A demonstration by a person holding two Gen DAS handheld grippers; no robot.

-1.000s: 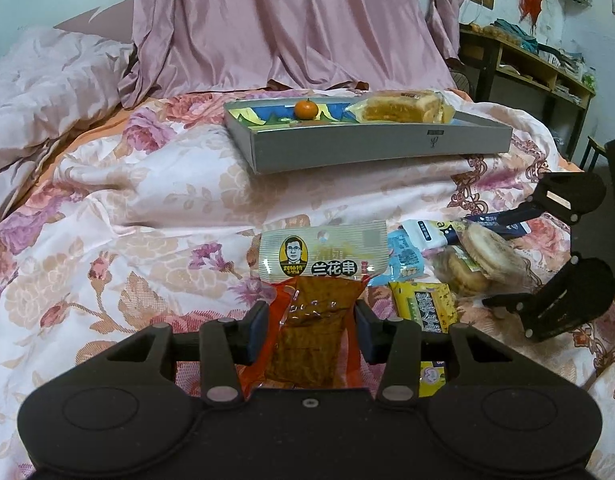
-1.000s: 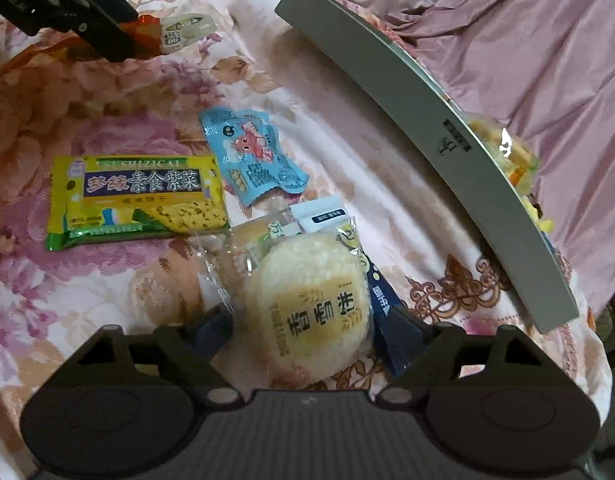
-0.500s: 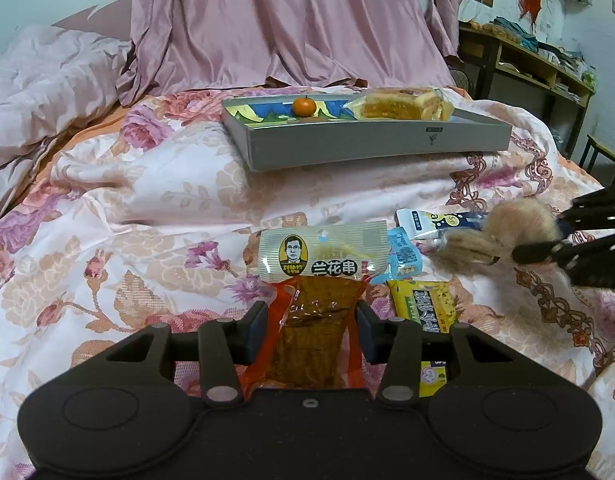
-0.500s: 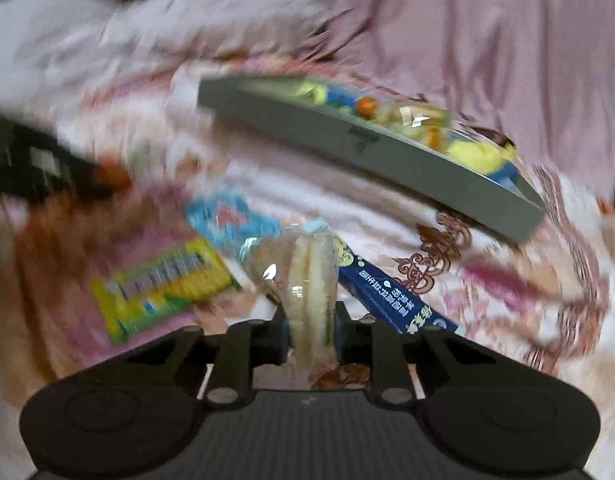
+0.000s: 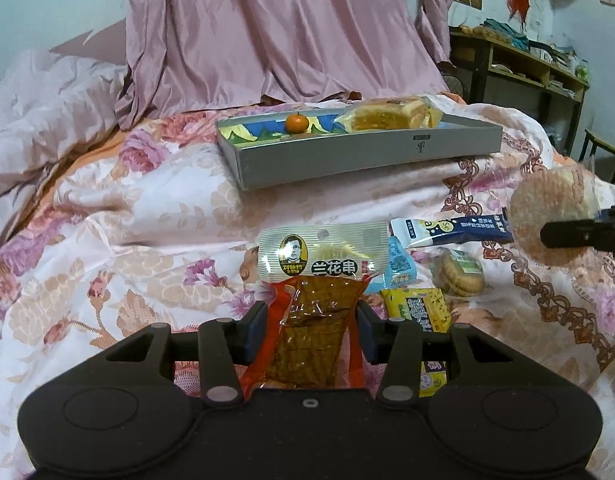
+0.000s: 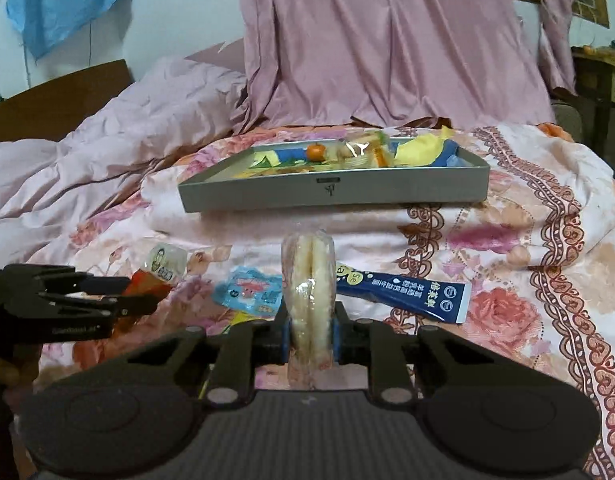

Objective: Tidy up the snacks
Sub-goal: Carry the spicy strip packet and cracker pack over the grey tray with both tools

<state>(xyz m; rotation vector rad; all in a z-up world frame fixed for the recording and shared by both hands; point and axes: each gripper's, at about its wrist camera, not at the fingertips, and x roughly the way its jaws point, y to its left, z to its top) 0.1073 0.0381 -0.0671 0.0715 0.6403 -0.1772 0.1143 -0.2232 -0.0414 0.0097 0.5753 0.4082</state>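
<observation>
Holding the rice cakes [image 6: 308,300] on edge in your right gripper [image 6: 309,332], you have the jaws closed on the flat faces of the pack, so the two discs stand upright and cannot slide out. The pack is lifted above the floral bedspread [image 6: 527,240] and points straight at the gray tray [image 6: 331,194], which sits further back on the bed and already has a small orange [image 6: 316,151] and wrapped pastries [image 5: 387,118] inside. I judge this pack is meant to go there next.

Your left gripper [image 5: 310,330] is closed on the orange tofu packet [image 5: 315,304], taken by its lower end; the printed top seems to rest near the bedspread, but I cannot tell if it touches.

A blue stick pack [image 6: 403,290], a light blue pouch [image 6: 251,290], a yellow packet [image 5: 421,306] and a pack of biscuits [image 5: 459,274] lie loose on the bedspread, not yet sorted.
</observation>
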